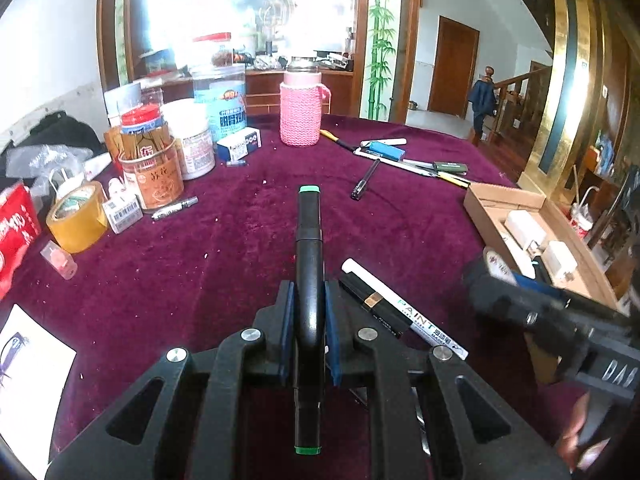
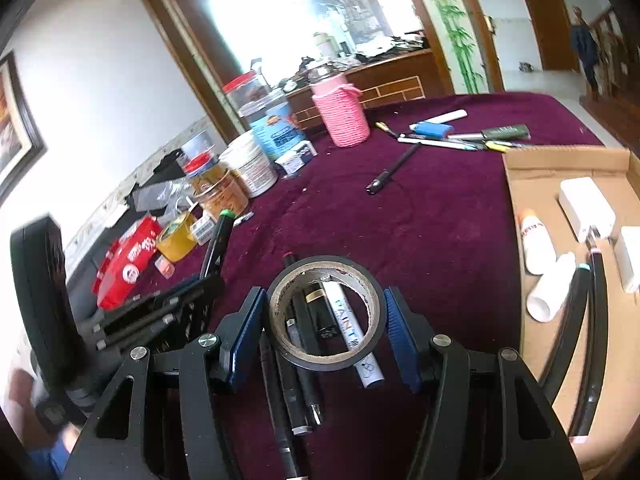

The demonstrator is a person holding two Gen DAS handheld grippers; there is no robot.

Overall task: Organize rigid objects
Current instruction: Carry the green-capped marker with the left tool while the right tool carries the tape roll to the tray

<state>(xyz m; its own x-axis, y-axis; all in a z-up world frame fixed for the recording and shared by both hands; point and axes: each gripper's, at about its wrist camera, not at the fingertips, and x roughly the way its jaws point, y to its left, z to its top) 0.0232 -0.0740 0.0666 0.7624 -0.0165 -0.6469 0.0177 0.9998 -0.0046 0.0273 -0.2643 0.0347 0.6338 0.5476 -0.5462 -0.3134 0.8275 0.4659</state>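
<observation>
My left gripper point(image 1: 309, 288) is shut on a black marker point(image 1: 308, 216) with green end caps, held off the maroon tablecloth and pointing away along the fingers. The right wrist view shows that marker point(image 2: 218, 236) sticking up from the left gripper point(image 2: 204, 278) at the left. My right gripper point(image 2: 326, 292) is shut on a black tape roll point(image 2: 320, 362), lifted above a pile of pens that includes a white paint marker point(image 2: 348, 320). An open cardboard box point(image 2: 560, 160) at the right holds white chargers, white tubes and black markers.
Jars, a yellow tape roll point(image 1: 78, 220) and a red packet point(image 1: 16, 236) crowd the table's left side. A pink knitted bottle point(image 1: 300, 112) stands at the back, with several pens point(image 1: 400, 156) to its right. One black pen point(image 1: 364, 180) lies mid-table. The box point(image 1: 504, 196) sits at the right edge.
</observation>
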